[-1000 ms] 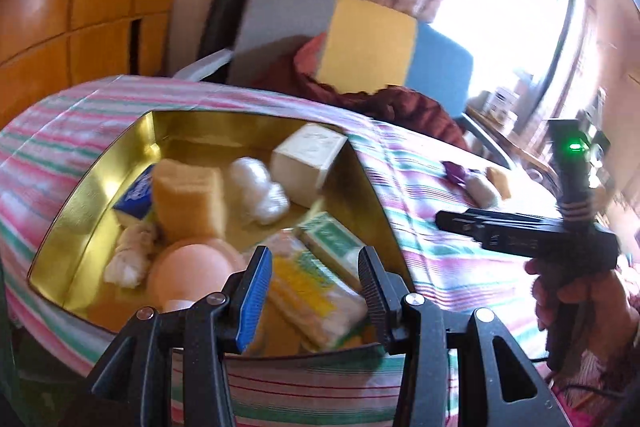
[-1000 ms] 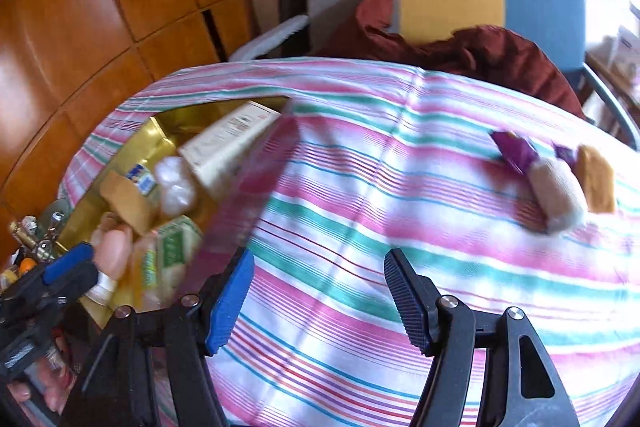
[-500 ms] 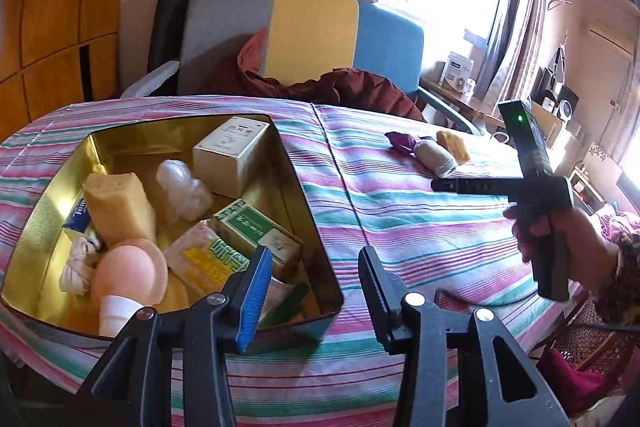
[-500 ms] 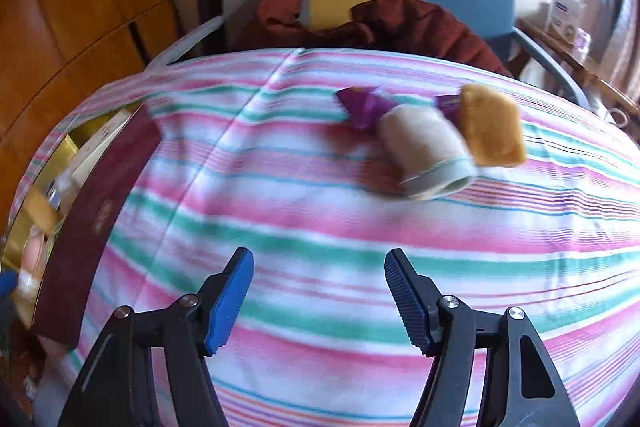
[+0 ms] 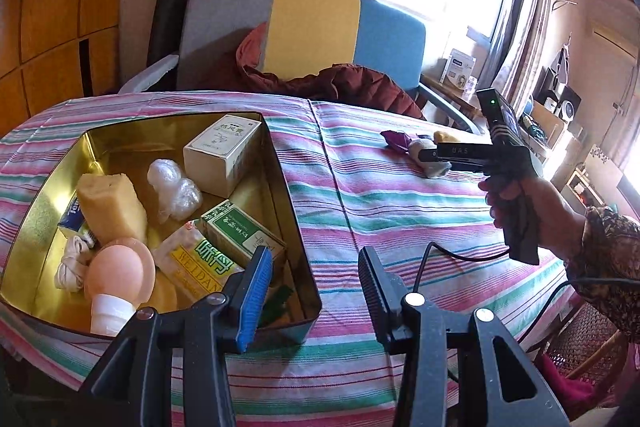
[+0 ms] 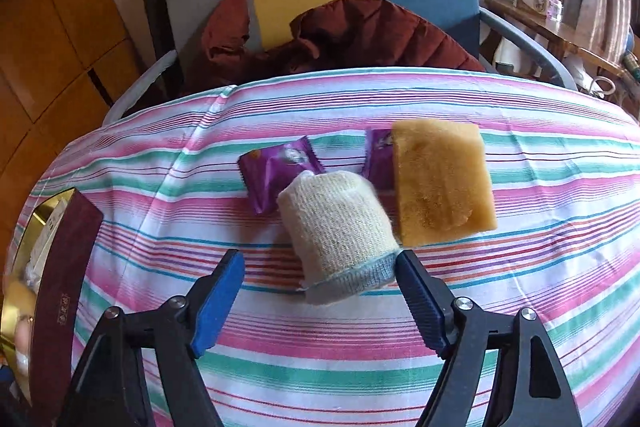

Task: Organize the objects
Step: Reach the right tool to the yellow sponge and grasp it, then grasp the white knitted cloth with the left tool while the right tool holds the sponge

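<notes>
Gauze, a cream-coloured roll of woven bandage with a grey-blue knitted end [image 6: 338, 239], lies on its side on the striped pink, green and white cloth of the desk [image 6: 320, 367], its long axis running from the far left toward the near right, grey-blue end nearest the camera. That end sits between the tips of the right tongs [image 6: 320, 297], which are spread wide and grip nothing; the right tip looks to be just at the roll's edge, though contact cannot be confirmed. Touching or just beside the roll are a yellow-brown rectangular sponge block [image 6: 440, 183] on its right and two purple foil sachets [image 6: 278, 169] behind it. The gold-lined rectangular tin [image 5: 288, 211] at the desk's left already holds a fair load: a white carton, a green carton, a yellow packet, another sponge, a clear plastic wad and a peach-coloured round item, so sorting seems well advanced, with these few loose pieces apparently left. The left tongs [image 5: 316, 291] hover spread apart and empty at the tin's near right corner.
</notes>
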The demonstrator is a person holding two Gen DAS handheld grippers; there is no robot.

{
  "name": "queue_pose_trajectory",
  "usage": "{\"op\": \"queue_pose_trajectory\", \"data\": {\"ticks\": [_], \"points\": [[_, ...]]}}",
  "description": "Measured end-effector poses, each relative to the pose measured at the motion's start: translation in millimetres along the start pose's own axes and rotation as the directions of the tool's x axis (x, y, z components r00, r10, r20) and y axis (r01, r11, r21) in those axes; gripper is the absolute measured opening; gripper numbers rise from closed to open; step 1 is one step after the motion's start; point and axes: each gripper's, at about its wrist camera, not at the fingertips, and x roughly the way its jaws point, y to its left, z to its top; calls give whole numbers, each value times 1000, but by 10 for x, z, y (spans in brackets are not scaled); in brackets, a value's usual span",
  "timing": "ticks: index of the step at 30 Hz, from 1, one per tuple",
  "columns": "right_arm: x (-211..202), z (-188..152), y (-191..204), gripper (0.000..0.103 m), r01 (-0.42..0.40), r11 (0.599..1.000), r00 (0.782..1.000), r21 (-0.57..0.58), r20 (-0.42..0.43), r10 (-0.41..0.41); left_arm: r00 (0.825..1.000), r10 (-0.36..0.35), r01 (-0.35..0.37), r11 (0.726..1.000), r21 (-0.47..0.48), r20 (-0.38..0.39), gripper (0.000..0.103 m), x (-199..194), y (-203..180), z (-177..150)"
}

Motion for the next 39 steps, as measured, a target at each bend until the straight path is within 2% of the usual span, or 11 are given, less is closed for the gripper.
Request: {"op": "queue_pose_trajectory", "data": {"ticks": [2, 4, 6, 9, 13, 17, 23, 28, 31, 39], "points": [[-93, -62, 78, 80, -70, 997, 997, -42, 7, 71, 1000, -6, 6, 1000, 4, -7, 45, 30, -28, 15], [-212, -115, 95, 79, -101, 993, 994, -68, 30, 103, 1000, -16, 17, 1000, 7, -15, 45, 59, -63, 26], [-335, -147, 23, 79, -77, 995, 994, -66, 75, 82, 999, -27, 27, 1000, 12, -21, 45, 84, -105, 37], [-422, -127, -212, 79, 25, 1000, 992, -10, 124, -24, 999, -39, 40, 999, 24, -28, 45, 119, -164, 48], [-327, 27, -567, 79, 104, 989, 989, 101, 97, -114, 998, -51, 52, 998, 34, -38, 45, 146, -222, 61], [-177, 198, -722, 79, 121, 978, 988, 168, 79, -136, 998, -49, 50, 998, 40, -43, 45, 149, -254, 71], [70, 333, -710, 79, 152, 976, 985, 156, 54, -162, 998, -39, 41, 998, 47, -47, 45, 141, -264, 105], [186, 339, -715, 62, 141, 980, 988, 143, 42, -149, 997, -41, 44, 998, 44, -66, 45, 207, -299, 125], [198, 332, -745, 59, 121, 982, 991, 144, 41, -128, 996, -42, 46, 998, 53, -74, 45, 247, -330, 145], [57, 268, -708, 56, 125, 991, 991, 46, 35, -126, 994, -71, 77, 995, 60, -85, 45, 372, -468, 250]]}}
